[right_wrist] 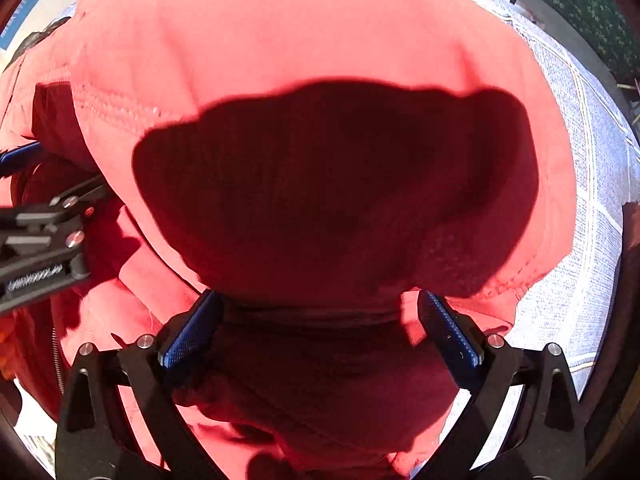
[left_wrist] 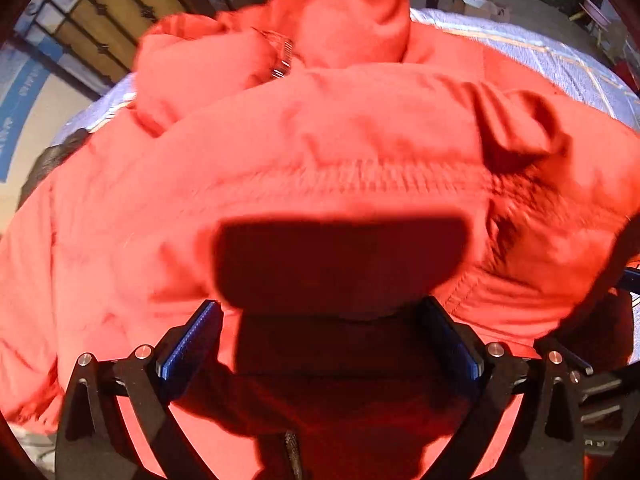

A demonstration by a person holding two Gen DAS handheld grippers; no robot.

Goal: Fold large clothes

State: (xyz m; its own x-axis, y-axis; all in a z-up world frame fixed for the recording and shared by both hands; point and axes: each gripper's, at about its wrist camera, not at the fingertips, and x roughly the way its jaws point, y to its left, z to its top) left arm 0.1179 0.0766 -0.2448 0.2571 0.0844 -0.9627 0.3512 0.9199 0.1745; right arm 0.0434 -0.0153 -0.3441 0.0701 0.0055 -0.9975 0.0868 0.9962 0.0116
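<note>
Both grippers, left (left_wrist: 320, 336) and right (right_wrist: 320, 332), spread wide over red jacket (left_wrist: 320, 152), fabric between fingers, nothing clamped; no legible writing.

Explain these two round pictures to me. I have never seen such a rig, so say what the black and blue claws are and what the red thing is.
Each picture comes from a fisheye camera mounted on a hand-held two-finger gripper, looking forward along its fingers. A person holds one gripper in each hand.

The left camera shows the left gripper; the right camera shows the right gripper. The blue strips are the finger pads.

The red thing is a bulky red padded jacket, bunched up on a pale patterned quilted cover. Both grippers stand wide apart with jacket fabric lying between the fingers, so nothing looks clamped. The dark patches are shadows.
</note>
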